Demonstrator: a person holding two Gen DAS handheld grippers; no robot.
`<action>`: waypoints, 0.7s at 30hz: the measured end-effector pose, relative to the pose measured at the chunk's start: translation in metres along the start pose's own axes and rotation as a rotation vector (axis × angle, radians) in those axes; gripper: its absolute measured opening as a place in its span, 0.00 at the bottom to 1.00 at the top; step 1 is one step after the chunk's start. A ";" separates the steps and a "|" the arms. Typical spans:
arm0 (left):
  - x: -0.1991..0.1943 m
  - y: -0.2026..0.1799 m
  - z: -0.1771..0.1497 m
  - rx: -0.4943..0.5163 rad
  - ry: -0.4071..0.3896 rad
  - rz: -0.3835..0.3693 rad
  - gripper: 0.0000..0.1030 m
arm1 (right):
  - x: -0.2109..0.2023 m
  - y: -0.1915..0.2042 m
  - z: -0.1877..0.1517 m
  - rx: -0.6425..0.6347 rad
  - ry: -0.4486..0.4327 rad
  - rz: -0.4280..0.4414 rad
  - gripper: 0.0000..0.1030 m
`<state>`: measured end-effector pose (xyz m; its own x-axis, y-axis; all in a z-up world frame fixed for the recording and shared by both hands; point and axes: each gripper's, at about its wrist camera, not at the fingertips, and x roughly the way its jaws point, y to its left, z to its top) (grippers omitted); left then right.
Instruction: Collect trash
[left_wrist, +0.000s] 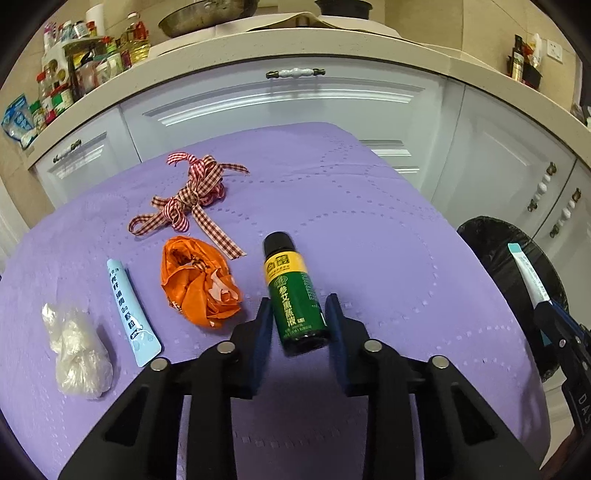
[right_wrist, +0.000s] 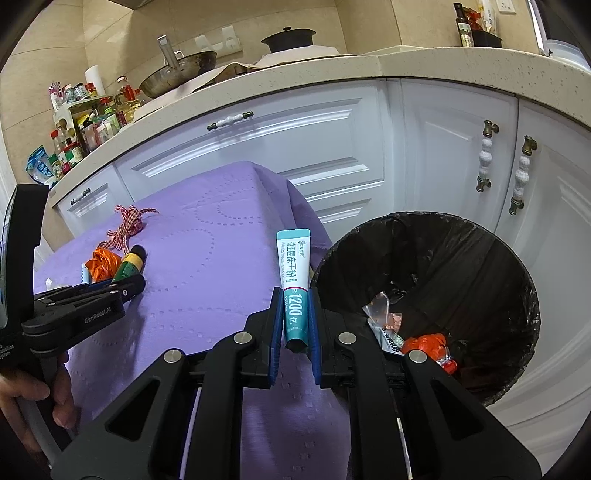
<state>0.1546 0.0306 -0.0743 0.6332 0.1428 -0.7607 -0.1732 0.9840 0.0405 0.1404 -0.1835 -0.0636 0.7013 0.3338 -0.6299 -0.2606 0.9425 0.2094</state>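
**Both grippers on trash**

Right gripper (right_wrist: 294, 325) pinches a teal sachet (right_wrist: 294, 280) upright, with the black-lined bin (right_wrist: 480, 258) at three o'clock. Left gripper (left_wrist: 299, 321) brackets the green bottle (left_wrist: 295, 295) narrowly on the purple cloth (left_wrist: 369, 240); contact unclear.

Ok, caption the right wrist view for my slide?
Right gripper holds a teal sachet beside the black-lined bin.

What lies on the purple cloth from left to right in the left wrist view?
Clear plastic wad → light blue tube → orange wrapper → green bottle, between the left gripper's open fingers.
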 end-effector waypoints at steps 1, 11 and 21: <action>0.000 0.000 0.000 0.002 -0.001 0.000 0.28 | 0.000 0.001 0.000 0.000 -0.001 -0.001 0.12; -0.006 -0.001 -0.003 0.021 -0.015 -0.019 0.25 | -0.004 -0.004 0.001 0.002 -0.006 -0.011 0.12; -0.025 -0.007 -0.015 0.059 -0.052 -0.042 0.24 | -0.018 -0.006 0.002 0.006 -0.025 -0.046 0.12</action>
<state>0.1289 0.0184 -0.0648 0.6774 0.1054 -0.7281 -0.1020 0.9936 0.0489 0.1304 -0.1956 -0.0519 0.7290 0.2905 -0.6198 -0.2236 0.9569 0.1854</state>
